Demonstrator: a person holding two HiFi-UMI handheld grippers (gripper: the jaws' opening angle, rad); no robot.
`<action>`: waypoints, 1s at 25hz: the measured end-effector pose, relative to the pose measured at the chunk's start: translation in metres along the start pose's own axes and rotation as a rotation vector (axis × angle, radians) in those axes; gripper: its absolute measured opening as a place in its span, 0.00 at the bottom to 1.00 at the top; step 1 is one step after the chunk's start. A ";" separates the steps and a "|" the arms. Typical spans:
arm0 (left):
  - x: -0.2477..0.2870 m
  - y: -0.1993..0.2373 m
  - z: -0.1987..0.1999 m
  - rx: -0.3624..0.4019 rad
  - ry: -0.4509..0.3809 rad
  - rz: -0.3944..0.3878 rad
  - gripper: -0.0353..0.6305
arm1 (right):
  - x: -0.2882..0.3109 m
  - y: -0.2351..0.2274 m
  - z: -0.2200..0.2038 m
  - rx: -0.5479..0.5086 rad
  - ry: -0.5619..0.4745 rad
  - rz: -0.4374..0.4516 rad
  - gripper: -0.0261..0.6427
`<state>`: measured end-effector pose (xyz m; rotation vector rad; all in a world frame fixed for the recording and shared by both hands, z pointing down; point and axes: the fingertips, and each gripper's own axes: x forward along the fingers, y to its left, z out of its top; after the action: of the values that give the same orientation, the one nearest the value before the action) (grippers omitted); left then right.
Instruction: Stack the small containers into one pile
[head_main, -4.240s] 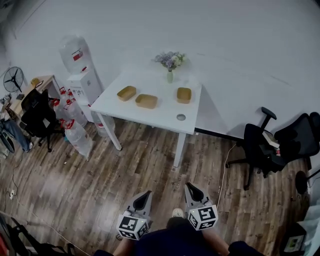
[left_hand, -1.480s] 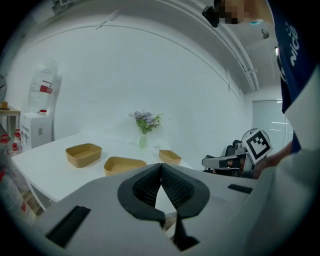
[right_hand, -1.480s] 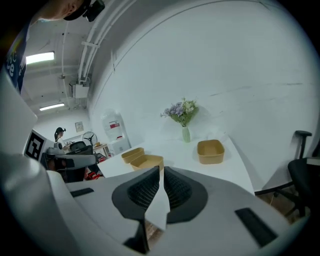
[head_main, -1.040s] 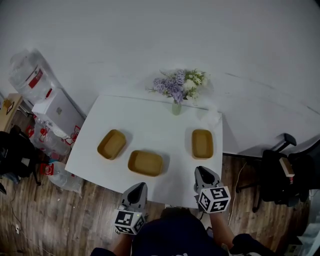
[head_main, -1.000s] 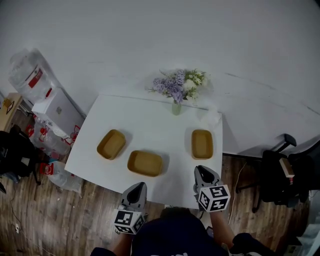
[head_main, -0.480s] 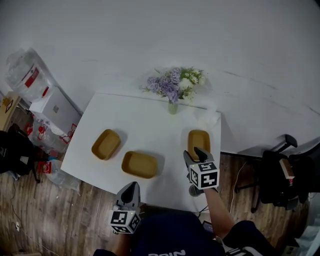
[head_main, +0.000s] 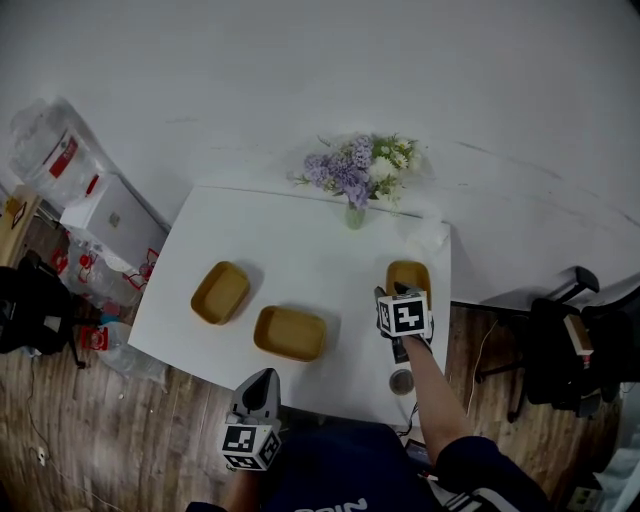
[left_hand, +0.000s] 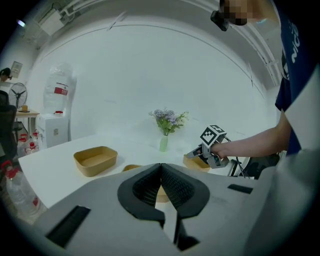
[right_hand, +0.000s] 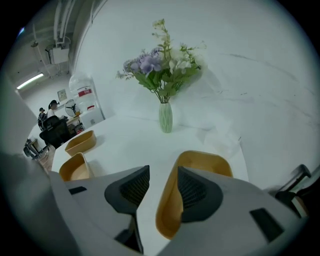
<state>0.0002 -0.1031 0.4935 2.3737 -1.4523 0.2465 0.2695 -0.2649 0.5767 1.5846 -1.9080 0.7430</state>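
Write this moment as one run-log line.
phase: pre-grasp | right gripper: just opened, astride wall of right container, not gripping | left gripper: shut, empty

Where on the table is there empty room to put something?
Biggest bare patch: the middle of the table, between the vase, the left container and the right container. The back left corner is bare too. Crowded: by the middle container near the front, and around the right claw.

In the head view the white table (head_main: 300, 250) carried three tan containers, all upright and apart. From its middle, the left container (head_main: 221, 292) sat at nine o'clock, the middle container (head_main: 290, 333) at six, and the right container (head_main: 410, 271) at three. A vase of flowers (head_main: 355, 214) stood at one o'clock, with a crumpled white wrap (head_main: 425, 233) at two.
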 end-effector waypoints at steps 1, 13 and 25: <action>-0.001 0.005 0.001 0.001 0.001 0.004 0.08 | 0.005 -0.001 -0.001 -0.003 0.018 -0.009 0.28; -0.020 0.042 -0.010 -0.036 0.028 0.061 0.08 | 0.039 -0.013 -0.020 0.008 0.142 -0.058 0.27; -0.023 0.049 -0.015 -0.046 0.032 0.075 0.08 | 0.032 -0.022 -0.014 0.030 0.120 -0.163 0.15</action>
<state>-0.0536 -0.0987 0.5098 2.2713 -1.5180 0.2653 0.2874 -0.2806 0.6105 1.6525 -1.6686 0.7817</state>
